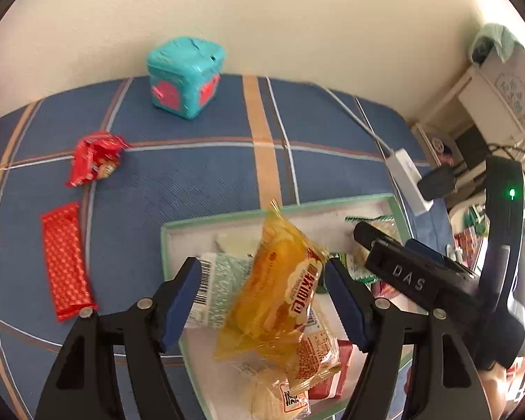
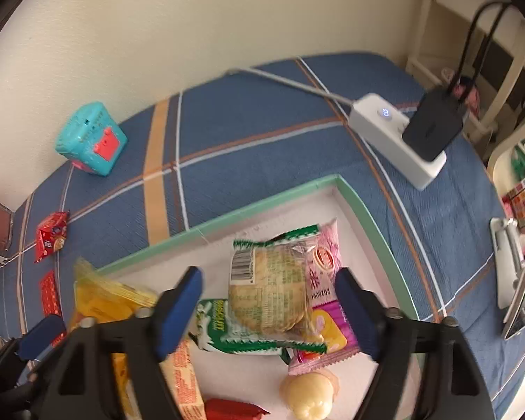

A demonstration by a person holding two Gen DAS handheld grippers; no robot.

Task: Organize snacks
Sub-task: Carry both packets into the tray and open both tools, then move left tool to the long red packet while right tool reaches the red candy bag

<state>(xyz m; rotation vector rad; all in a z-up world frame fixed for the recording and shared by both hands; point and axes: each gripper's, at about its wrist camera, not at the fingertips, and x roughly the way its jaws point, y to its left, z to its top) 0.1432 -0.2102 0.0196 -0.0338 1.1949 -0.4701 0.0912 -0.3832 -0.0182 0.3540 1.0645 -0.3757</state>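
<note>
A green-rimmed white box [image 1: 224, 218] [image 2: 227, 225] lies on the blue plaid cloth and holds several snack packets. My left gripper [image 1: 262, 304] is open above the box; a yellow cake packet [image 1: 280, 297] hangs between its fingers, touching neither blue pad, and it looks blurred. That packet also shows in the right wrist view [image 2: 108, 297]. My right gripper [image 2: 269, 311] is open and empty over a clear green-edged biscuit packet [image 2: 269, 280] and a pink packet [image 2: 327, 301] in the box. A crumpled red packet [image 1: 96, 159] and a flat red packet [image 1: 64, 260] lie on the cloth left of the box.
A teal cube with red patches [image 1: 185, 77] [image 2: 91, 140] stands by the wall. A white power strip [image 2: 395, 140] with a black plug [image 2: 434, 126] and cable lies behind the box's right corner. Shelves and clutter stand at the right edge.
</note>
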